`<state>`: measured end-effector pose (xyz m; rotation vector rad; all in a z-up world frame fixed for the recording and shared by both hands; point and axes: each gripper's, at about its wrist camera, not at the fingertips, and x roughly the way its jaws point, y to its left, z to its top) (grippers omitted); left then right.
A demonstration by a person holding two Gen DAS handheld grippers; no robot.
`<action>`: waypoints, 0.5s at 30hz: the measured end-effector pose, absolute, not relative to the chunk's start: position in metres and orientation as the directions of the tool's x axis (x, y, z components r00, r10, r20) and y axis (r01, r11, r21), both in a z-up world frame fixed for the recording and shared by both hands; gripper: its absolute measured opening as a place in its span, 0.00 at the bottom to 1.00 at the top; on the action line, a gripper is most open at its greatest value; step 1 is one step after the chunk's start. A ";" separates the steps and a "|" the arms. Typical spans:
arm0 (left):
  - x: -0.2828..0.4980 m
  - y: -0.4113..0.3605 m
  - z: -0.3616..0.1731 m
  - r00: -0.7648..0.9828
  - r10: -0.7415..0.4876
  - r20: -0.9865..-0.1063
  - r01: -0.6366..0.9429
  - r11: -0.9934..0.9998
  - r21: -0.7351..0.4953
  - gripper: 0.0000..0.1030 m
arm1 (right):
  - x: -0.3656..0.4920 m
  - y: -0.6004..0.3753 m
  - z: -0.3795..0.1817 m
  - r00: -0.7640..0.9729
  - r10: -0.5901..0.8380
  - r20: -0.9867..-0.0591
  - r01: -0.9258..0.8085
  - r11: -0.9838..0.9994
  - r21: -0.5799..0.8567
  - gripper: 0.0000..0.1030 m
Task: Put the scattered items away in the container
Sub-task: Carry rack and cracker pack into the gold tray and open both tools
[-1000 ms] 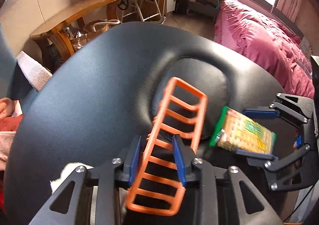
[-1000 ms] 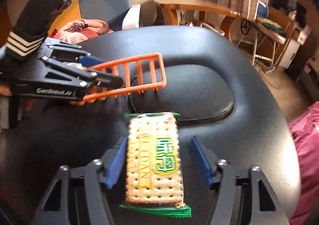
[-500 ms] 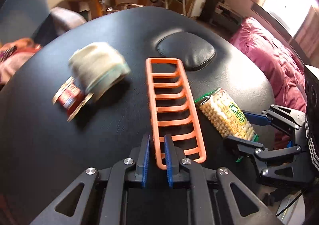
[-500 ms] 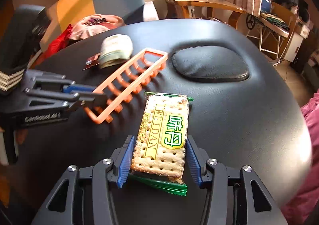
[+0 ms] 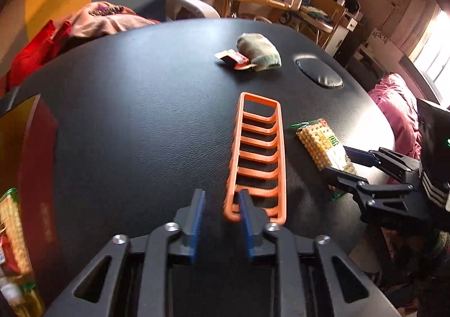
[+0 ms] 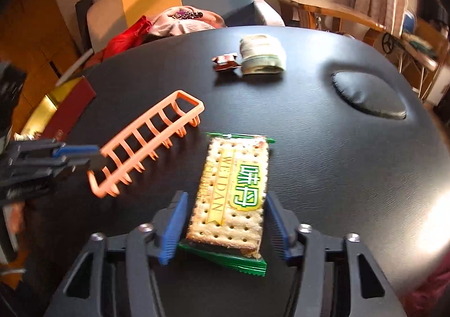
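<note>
Opening both: L gripper (image 5: 220, 221) jaws off orange rack (image 5: 257, 159); R gripper (image 6: 225, 225) — gap beside cracker pack (image 6: 233, 190).

A: Any writing you can read?
B: "WEIDAN" in gold letters, plus white Chinese characters on a green badge, on the cracker packet (image 6: 233, 196).
A: Anything else?
B: Nothing legible.

Grained matt leather-like table top (image 5: 135, 109)

Left claw (image 5: 220, 221) parted, orange rack (image 5: 260, 156) beside cracker packet (image 5: 323, 145)
</note>
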<state>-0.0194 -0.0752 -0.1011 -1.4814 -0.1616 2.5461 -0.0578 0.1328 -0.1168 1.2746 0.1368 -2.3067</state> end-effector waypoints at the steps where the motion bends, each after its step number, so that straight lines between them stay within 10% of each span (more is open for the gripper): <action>1: -0.017 -0.077 -0.098 -0.492 0.221 -0.842 -0.112 -0.975 -0.191 0.32 | -0.056 0.134 -0.115 -0.445 -0.376 -0.813 0.452 -0.878 0.159 0.67; 15: -0.078 -0.054 -0.106 -0.422 0.305 -0.854 -0.227 -0.947 -0.226 0.36 | -0.057 0.148 -0.106 -0.515 -0.264 -0.816 0.281 -0.951 0.130 0.65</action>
